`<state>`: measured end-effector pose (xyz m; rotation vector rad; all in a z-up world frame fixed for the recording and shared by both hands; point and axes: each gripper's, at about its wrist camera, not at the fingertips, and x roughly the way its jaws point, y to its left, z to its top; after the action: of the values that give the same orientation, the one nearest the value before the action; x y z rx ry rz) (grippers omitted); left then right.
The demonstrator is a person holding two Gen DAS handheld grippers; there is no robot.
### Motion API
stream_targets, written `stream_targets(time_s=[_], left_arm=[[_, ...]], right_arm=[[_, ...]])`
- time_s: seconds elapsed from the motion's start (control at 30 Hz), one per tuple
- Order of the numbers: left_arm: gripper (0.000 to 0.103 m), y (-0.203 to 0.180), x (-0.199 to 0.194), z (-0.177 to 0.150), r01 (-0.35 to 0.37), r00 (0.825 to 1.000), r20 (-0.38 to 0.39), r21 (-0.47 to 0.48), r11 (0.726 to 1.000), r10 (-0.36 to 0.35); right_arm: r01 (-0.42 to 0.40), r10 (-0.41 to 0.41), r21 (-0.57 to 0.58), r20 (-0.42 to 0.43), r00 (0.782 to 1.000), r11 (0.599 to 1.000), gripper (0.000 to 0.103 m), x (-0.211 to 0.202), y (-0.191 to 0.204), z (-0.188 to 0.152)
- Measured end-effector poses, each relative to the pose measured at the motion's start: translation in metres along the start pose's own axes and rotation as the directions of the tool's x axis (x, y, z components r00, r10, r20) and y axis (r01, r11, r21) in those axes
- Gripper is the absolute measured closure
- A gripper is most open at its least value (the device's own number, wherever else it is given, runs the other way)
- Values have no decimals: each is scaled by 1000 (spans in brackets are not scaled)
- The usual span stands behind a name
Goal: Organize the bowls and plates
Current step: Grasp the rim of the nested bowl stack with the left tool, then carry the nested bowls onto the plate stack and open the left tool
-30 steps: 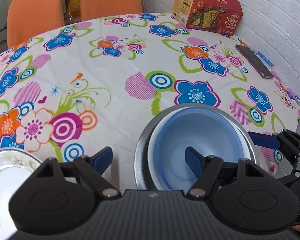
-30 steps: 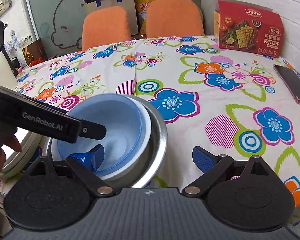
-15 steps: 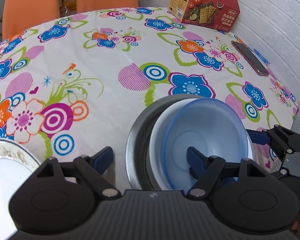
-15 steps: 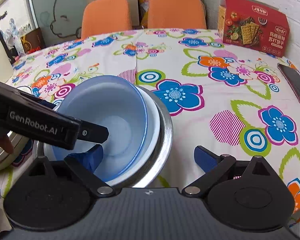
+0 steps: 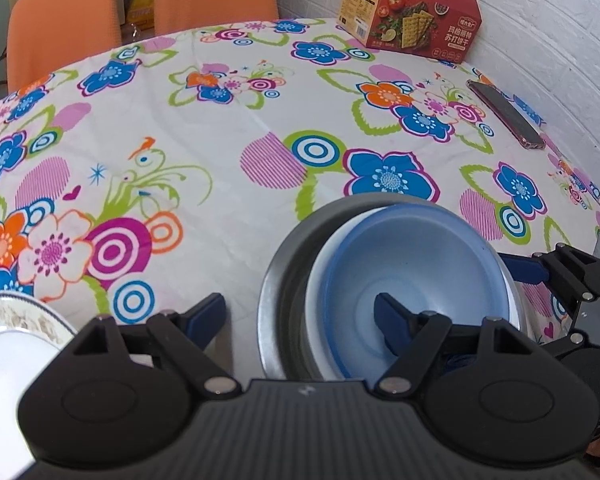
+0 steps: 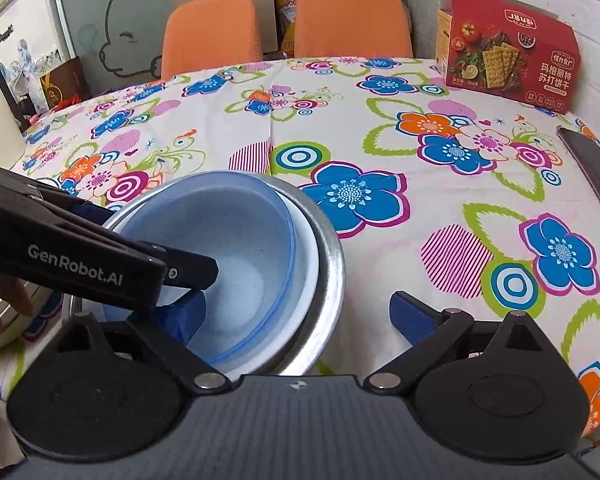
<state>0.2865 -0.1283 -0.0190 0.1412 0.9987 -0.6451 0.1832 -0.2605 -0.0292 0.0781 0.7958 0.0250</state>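
Nested bowls [image 5: 412, 280] crowded by both jaws, open tablecloth [image 5: 220, 128] beyond

My fingers [image 5: 204, 316] wear matt dark-blue pads that look rubbery, on smooth black plastic arms. At my left camera's five o'clock a glossy translucent blue plastic bowl [image 5: 412, 272] nests in a shiny white one (ceramic or plastic, I cannot tell) inside a brushed steel basin [image 5: 284, 272]. The printed tablecloth [image 5: 228, 168] looks smooth and faintly creased; at one o'clock stands a matt cardboard cracker box [image 5: 416, 20].
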Motion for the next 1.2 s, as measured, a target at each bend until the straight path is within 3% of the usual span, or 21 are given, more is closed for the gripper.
stream_targets(time_s=[0.1,0.23,0.47,0.53,0.73,0.9,1.03,1.2], left_arm=[[25,1,-1,0,5,1000,4,-8,1000,-5],[26,-2,-1,-2,-12,1000,9,-6,1000,12],[28,-4,-5,-8,-18,999,33,-21,1000,18],[41,-8,-5,-8,-6,999,40,-23,1000,7],[51,-11,-5,-5,29,999,15,-51,998,-28],[55,-13,-8,5,68,998,4,-78,995,-68],[55,-20,-21,16,65,997,42,-56,996,-63],[55,-7,-49,17,65,994,94,-93,994,-56]], right_arm=[[-5,5,6,43,999,1000,15,-2,-1,-6],[11,-11,14,22,1000,1000,16,-2,3,-3],[9,-11,28,72,997,1000,20,-7,9,-13],[-5,3,25,78,997,1000,23,-7,16,-13],[-94,90,42,70,993,995,26,-9,24,-6],[-42,40,23,79,996,999,26,-18,26,1],[-35,32,25,98,995,999,25,-26,24,12],[-33,36,-23,129,991,999,25,-39,40,28]])
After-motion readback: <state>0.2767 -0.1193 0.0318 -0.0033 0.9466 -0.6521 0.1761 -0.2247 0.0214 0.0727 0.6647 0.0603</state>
